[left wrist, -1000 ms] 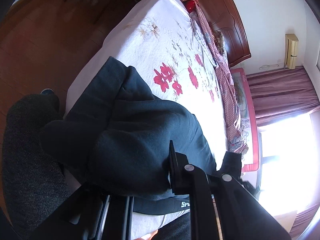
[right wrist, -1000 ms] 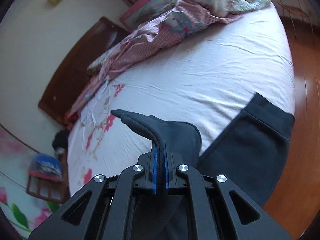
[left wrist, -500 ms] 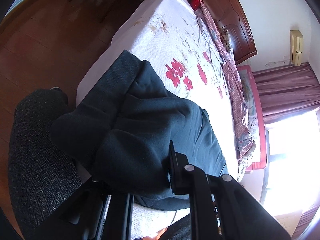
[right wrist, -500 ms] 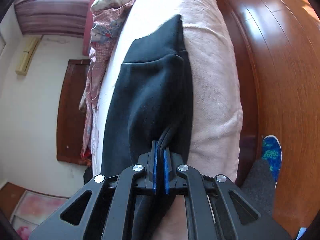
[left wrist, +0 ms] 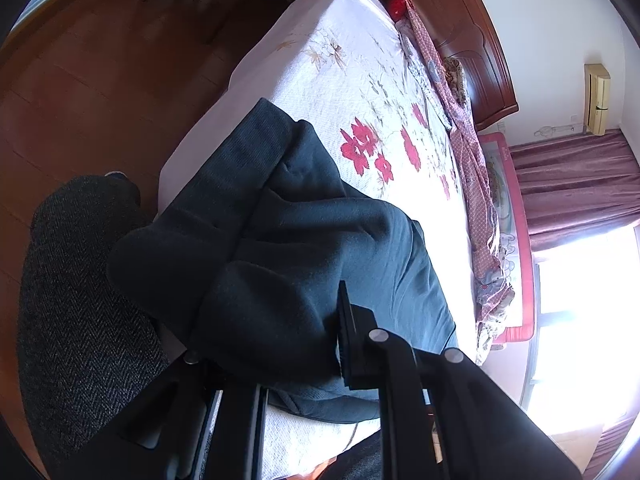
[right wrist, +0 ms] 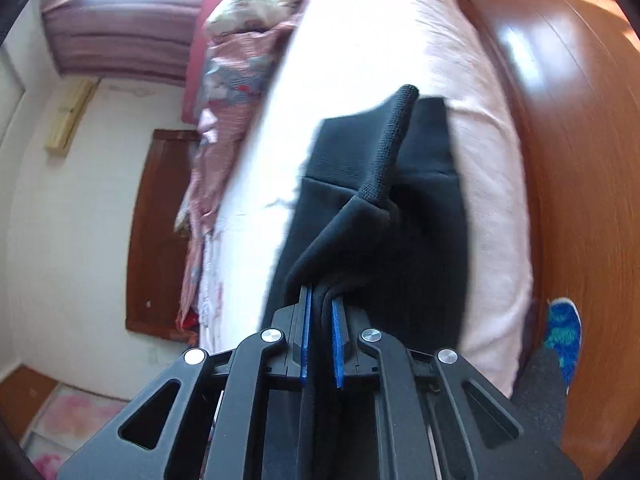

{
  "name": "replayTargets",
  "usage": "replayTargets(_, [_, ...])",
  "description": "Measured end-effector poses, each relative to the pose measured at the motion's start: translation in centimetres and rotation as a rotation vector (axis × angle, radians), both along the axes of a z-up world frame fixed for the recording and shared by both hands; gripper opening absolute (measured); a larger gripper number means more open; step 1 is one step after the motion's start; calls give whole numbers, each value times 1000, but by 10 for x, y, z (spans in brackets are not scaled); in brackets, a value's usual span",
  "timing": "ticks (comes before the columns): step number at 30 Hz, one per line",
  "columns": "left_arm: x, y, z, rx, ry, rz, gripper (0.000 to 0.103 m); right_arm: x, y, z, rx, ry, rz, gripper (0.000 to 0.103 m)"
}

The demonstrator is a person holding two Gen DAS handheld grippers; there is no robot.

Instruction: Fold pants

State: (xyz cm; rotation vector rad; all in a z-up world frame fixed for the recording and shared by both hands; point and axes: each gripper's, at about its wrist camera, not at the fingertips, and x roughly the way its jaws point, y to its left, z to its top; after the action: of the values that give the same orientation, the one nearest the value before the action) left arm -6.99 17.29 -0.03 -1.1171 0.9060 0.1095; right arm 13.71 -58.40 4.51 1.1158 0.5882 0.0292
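Observation:
The dark pants [left wrist: 280,248] lie bunched along the near edge of the bed [left wrist: 352,60], with one ribbed cuff [left wrist: 256,136] pointing up the sheet. My left gripper [left wrist: 280,344] stands wide open with pants fabric heaped between its fingers; the left finger is mostly covered. In the right wrist view the pants [right wrist: 424,216] lie along the bed edge, and my right gripper [right wrist: 320,320] is shut on a fold of them, its blue pads [right wrist: 306,320] slightly parted by the cloth. A ribbed cuff [right wrist: 394,140] stands up just ahead of it.
The bed has a white sheet with red flowers [left wrist: 362,144]. A pink patterned quilt [left wrist: 476,184] runs along its far side. Wooden headboard [left wrist: 476,40], wooden floor [left wrist: 80,80], the person's grey-trousered leg [left wrist: 80,320] and a blue shoe [right wrist: 562,332] flank the bed.
My right gripper swung from above the bed to low along its edge, still holding the fold; its pads now stand a little further apart. The left view shifted slightly and the pants settled lower.

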Motion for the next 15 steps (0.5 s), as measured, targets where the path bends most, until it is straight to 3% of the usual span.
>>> replayTargets(2, [-2,0,-1,-8,-4,8,11,5,5,26,-50,-94,71,6])
replayTargets(3, [-3,0,-2,-8,-5,12,11,4,1,24,-66,-87,71,6])
replayTargets(7, [-6,-1,-8,-19,-6,11,11,-22,-36,-51,5,138,-79,6])
replayTargets(9, [-5,-1,-8,-17,-1,4,11,-33,-41,-69,42,139,-104,6])
replayTargets(15, [-6,-2,-5,15,1,-5,11,-33,-39,-76,54,168,-115,6])
